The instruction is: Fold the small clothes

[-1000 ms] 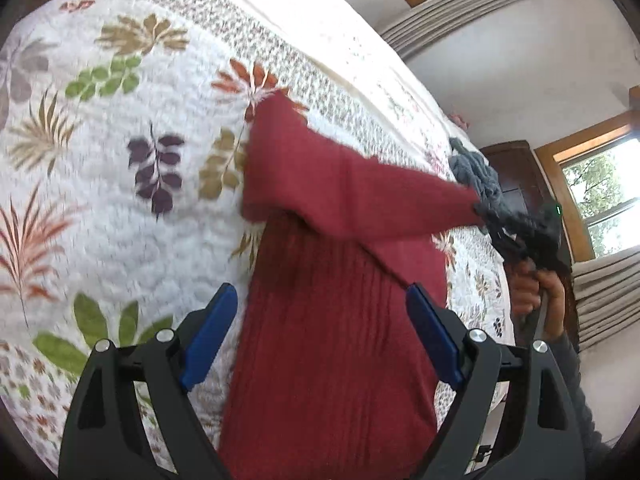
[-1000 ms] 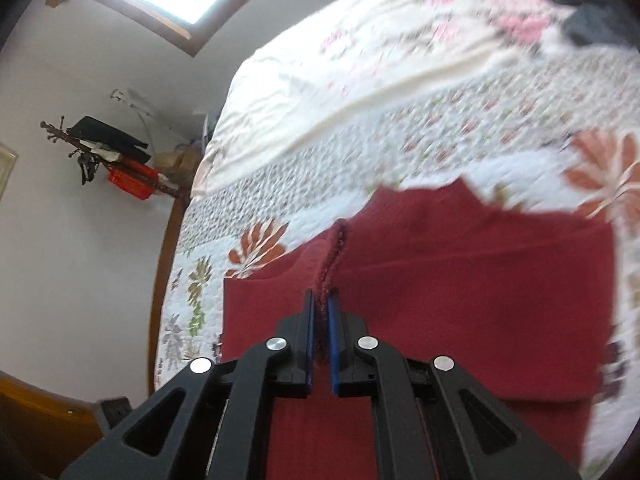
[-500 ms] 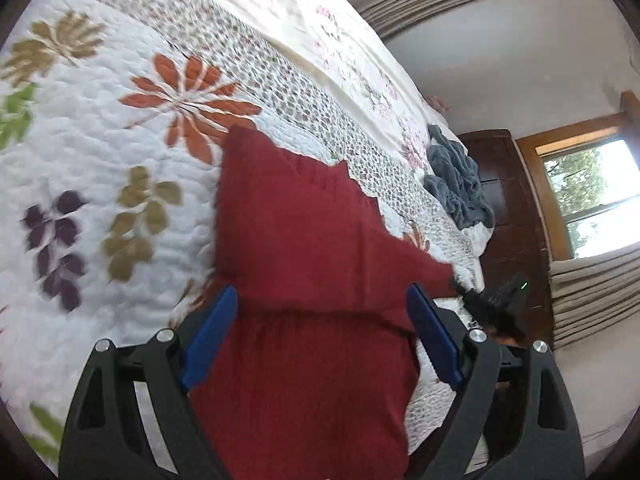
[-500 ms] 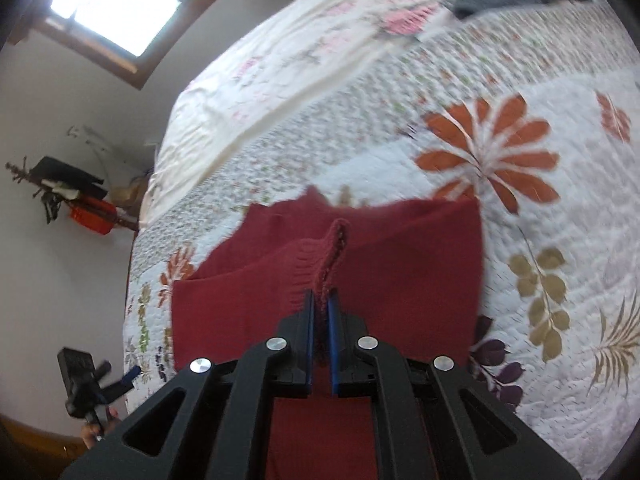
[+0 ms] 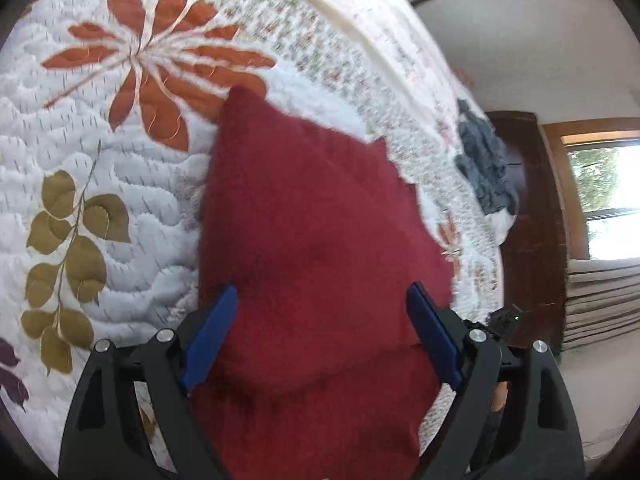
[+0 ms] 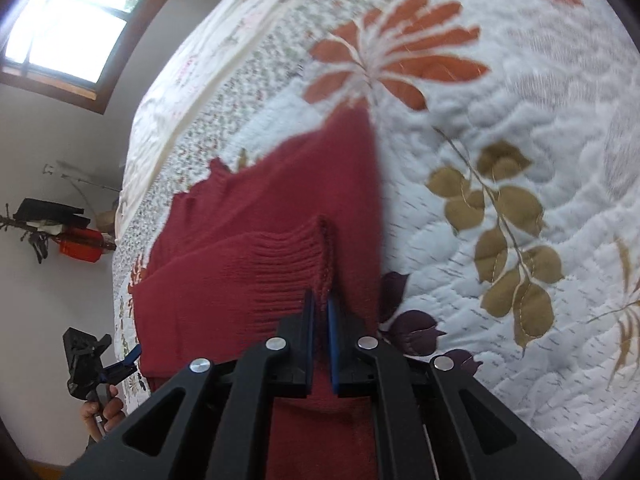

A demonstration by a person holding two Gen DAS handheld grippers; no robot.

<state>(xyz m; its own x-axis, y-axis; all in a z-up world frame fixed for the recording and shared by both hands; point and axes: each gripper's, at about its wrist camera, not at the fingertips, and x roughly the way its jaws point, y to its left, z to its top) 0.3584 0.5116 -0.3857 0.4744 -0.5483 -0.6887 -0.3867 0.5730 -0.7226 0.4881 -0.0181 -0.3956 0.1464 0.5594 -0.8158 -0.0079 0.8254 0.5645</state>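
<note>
A dark red knitted sweater (image 5: 312, 240) lies on a floral quilt (image 5: 100, 168), partly folded. My left gripper (image 5: 320, 336) hovers open low over it, its blue pads (image 5: 208, 340) spread to either side of the red cloth and holding nothing. In the right wrist view my right gripper (image 6: 320, 304) is shut on the ribbed cuff (image 6: 324, 248) of the sweater (image 6: 260, 220) sleeve, which is lifted and drawn over the body. The left gripper (image 6: 92, 364) shows at the lower left, held by a hand (image 6: 100, 412).
A grey garment (image 5: 484, 168) lies near the bed's far edge beside dark wooden furniture (image 5: 532, 220). A window (image 5: 600, 200) is behind that. A coat rack (image 6: 52, 224) stands by the wall past the bed. Bare quilt (image 6: 520, 160) spreads to the right of the sweater.
My right gripper has carried the sleeve from stretched out at the side across the sweater's body. My left gripper stayed open and moved closer over the sweater.
</note>
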